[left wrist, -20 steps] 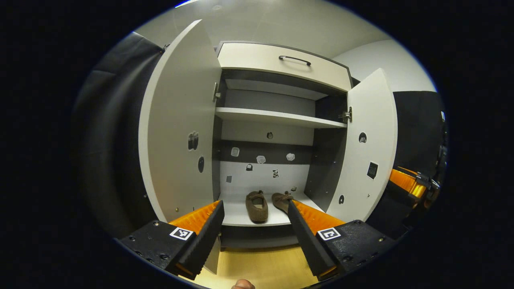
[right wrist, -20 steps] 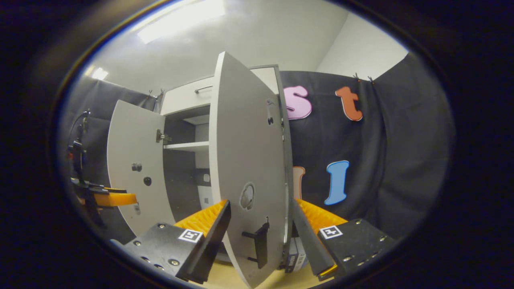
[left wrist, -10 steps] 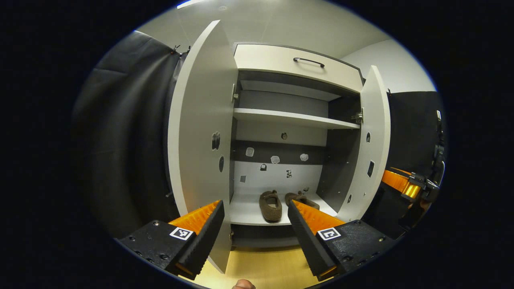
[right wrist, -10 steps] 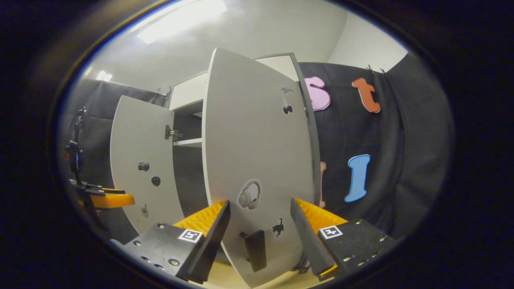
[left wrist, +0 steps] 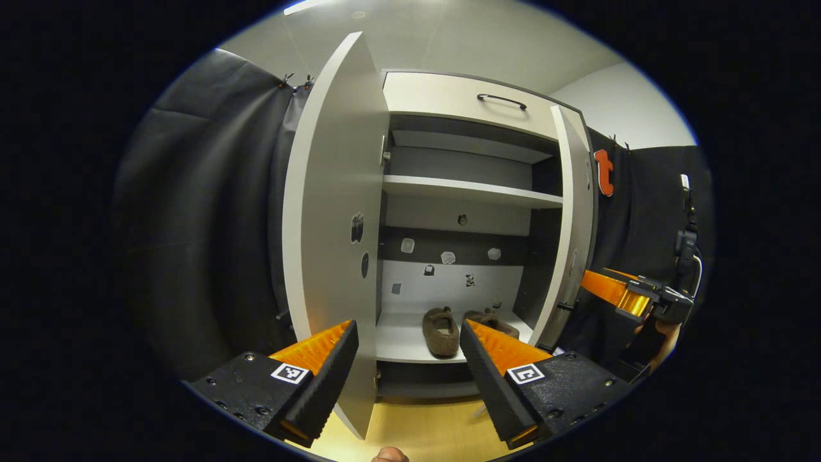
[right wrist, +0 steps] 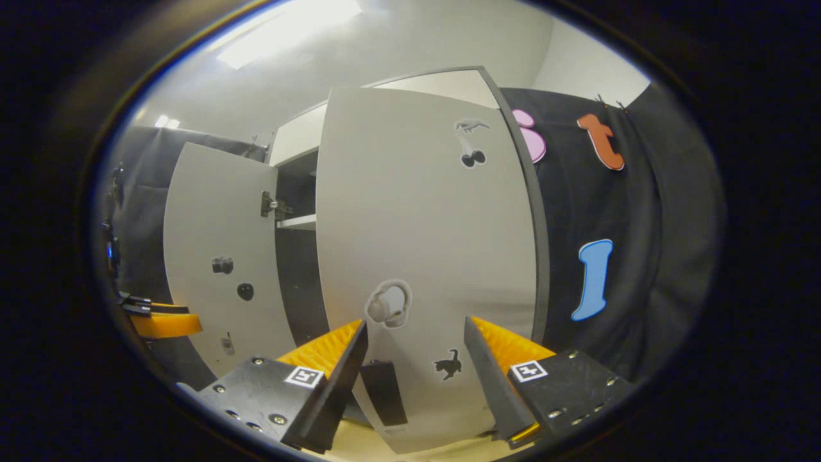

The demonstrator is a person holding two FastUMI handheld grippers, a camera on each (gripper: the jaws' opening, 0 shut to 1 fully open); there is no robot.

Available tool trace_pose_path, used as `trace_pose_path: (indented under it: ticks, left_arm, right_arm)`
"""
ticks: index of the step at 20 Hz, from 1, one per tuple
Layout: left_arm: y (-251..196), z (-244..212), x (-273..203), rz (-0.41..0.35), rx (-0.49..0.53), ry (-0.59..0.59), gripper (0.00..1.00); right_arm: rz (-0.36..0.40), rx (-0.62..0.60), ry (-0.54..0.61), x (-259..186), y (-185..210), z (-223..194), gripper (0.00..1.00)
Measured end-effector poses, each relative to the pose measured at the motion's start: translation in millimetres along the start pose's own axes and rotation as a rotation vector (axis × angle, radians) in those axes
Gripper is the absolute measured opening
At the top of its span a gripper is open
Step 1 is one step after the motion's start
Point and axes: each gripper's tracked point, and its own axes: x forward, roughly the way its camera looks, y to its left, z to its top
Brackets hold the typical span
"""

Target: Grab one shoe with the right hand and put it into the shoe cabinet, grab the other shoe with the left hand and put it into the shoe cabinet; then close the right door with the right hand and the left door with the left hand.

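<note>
No brand name or readable writing appears on the shoe cabinet (left wrist: 471, 102); its doors carry small picture stickers, among them a cat silhouette (right wrist: 448, 367), a pair of cherries (right wrist: 473, 157) and a headphone shape (right wrist: 389, 305), and each gripper body bears a square black-and-white coded marker (not legible as text). In the left gripper view, the left gripper (left wrist: 405, 343) is held level facing the cabinet opening, its fingers spread wide apart with nothing between them. The left door (left wrist: 337, 244) stands wide open, edge-on just ahead of the left finger. Both shoes (left wrist: 441, 330) lie side by side on the bottom shelf (left wrist: 401, 337), toes pointing outward. The right door (left wrist: 573, 231) is swung partway toward the opening, and the right gripper (left wrist: 606, 289) sits just beside its outer face, held by a hand (left wrist: 664, 333) partly visible below it. In the right gripper view, the right gripper (right wrist: 415, 350) faces the door's outer face at close range, fingers apart and straddling the dark door handle (right wrist: 383, 391); contact with the panel cannot be confirmed. The floor (left wrist: 423, 430) below is pale wood.
</note>
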Motion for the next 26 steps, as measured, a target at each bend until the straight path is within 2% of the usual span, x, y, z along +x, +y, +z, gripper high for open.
trace_pose_path:
  ticks: [3,4,5,16,17,19,20,23,26]
  left_arm:
    - [0.6,1.2,0.4,-0.001,-0.004,-0.005,0.94]
    - [0.3,1.0,1.7,-0.002,-0.002,-0.006,0.97]
    - [1.9,0.6,2.0,0.0,0.0,-0.007,0.94]
    - [8.9,9.1,-2.7,0.01,-0.015,-0.033,0.93]
    - [10.9,9.0,-5.5,0.01,-0.018,-0.035,0.96]
    - [12.1,9.6,-7.2,0.011,-0.021,-0.037,0.93]
    - [11.8,9.6,-8.7,0.011,-0.023,-0.038,0.96]
    - [14.6,9.9,-12.7,0.014,-0.024,-0.04,0.94]
    - [17.5,9.8,-16.5,0.016,-0.029,-0.042,0.99]
  right_arm:
    - [0.0,-0.008,0.01,9.5,5.1,-6.4,0.91]
    - [0.001,-0.009,0.011,11.8,6.1,-7.7,0.91]
    - [0.0,-0.01,0.014,14.5,6.9,-9.2,0.91]
    - [-0.012,0.01,0.033,49.6,13.3,-23.6,0.91]
    - [-0.013,0.018,0.033,52.5,14.2,-23.9,0.91]
    - [-0.015,0.025,0.033,57.9,15.7,-25.2,0.91]
    - [-0.017,0.027,0.033,60.6,16.3,-25.0,0.91]
    - [-0.026,0.028,0.031,64.8,17.0,-27.2,0.91]
    - [-0.034,0.04,0.031,71.0,17.1,-28.7,0.91]
